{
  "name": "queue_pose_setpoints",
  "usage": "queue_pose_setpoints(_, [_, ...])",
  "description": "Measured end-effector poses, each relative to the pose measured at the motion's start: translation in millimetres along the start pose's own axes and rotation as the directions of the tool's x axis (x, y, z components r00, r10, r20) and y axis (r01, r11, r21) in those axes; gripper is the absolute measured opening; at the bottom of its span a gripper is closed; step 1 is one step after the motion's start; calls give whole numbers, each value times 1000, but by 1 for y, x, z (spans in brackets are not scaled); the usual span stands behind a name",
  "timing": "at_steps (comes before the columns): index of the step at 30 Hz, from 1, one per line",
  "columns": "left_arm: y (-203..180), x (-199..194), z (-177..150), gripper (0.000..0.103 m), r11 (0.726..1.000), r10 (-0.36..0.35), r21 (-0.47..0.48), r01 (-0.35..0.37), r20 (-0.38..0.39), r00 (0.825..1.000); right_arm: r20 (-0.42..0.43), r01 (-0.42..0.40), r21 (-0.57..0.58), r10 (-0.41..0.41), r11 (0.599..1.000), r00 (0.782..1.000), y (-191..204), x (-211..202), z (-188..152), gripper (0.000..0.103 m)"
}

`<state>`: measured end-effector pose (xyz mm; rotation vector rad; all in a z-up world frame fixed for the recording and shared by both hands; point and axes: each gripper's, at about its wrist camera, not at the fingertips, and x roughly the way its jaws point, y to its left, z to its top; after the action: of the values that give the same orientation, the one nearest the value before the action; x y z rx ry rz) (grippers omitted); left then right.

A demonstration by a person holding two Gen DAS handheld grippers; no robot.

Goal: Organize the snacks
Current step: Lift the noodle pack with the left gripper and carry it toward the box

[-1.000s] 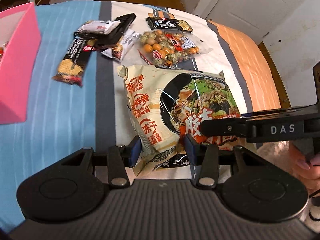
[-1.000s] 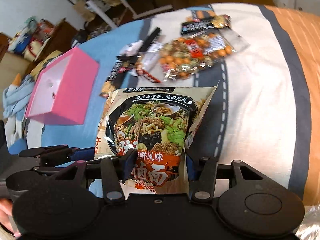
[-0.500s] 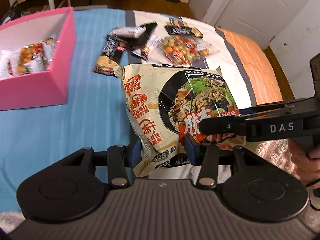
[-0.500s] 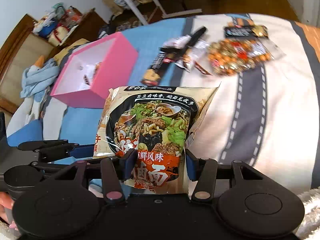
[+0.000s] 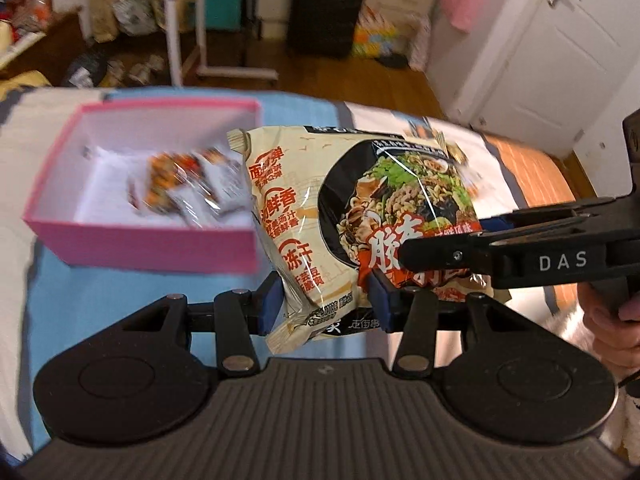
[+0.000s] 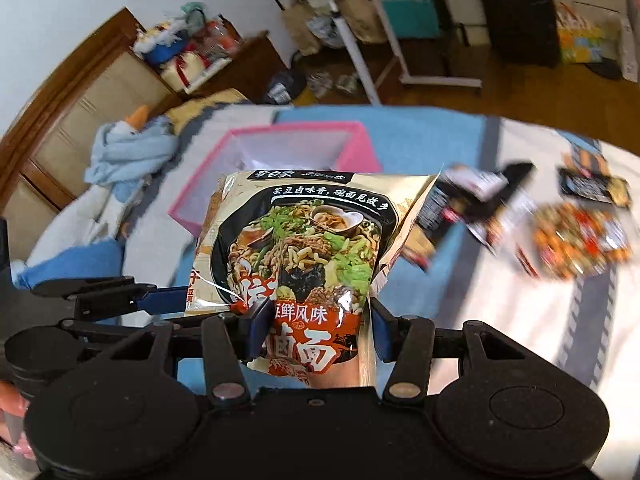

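A big beige noodle packet (image 5: 352, 216) (image 6: 304, 248) with a printed bowl picture hangs in the air, held by both grippers at its near edge. My left gripper (image 5: 326, 300) is shut on its left part, and my right gripper (image 6: 316, 324) is shut on its right part. The right gripper's black finger (image 5: 460, 256) reaches in from the right in the left wrist view. Just left of and beyond the packet sits the pink box (image 5: 120, 240) (image 6: 280, 132), open on top, with several small snack packs (image 5: 188, 188) inside.
On the striped bedspread (image 6: 520, 340) lie loose snacks at the right: dark bar wrappers (image 6: 480, 200) and a clear bag of coated nuts (image 6: 576, 244). A blue plush toy (image 6: 120, 152) lies at the bed's left. Beyond the bed stand a white rolling stand (image 5: 200, 40) and a white door (image 5: 560, 48).
Both grippers have lifted the noodle packet off the bedspread and carried it left toward the pink box. The loose snacks have slid away to the right, and the box's inside has come into view.
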<state>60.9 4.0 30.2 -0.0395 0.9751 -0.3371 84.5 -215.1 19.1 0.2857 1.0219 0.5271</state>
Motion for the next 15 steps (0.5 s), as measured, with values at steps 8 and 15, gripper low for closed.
queue_pose_setpoints(8, [70, -1, 33, 45, 995, 71, -81, -66, 60, 996, 22, -36, -76, 38, 996, 999, 41, 52, 52, 57])
queue_pose_setpoints(15, [126, 29, 62, 45, 988, 122, -107, -113, 77, 990, 34, -47, -86, 50, 995, 998, 53, 108, 87, 57])
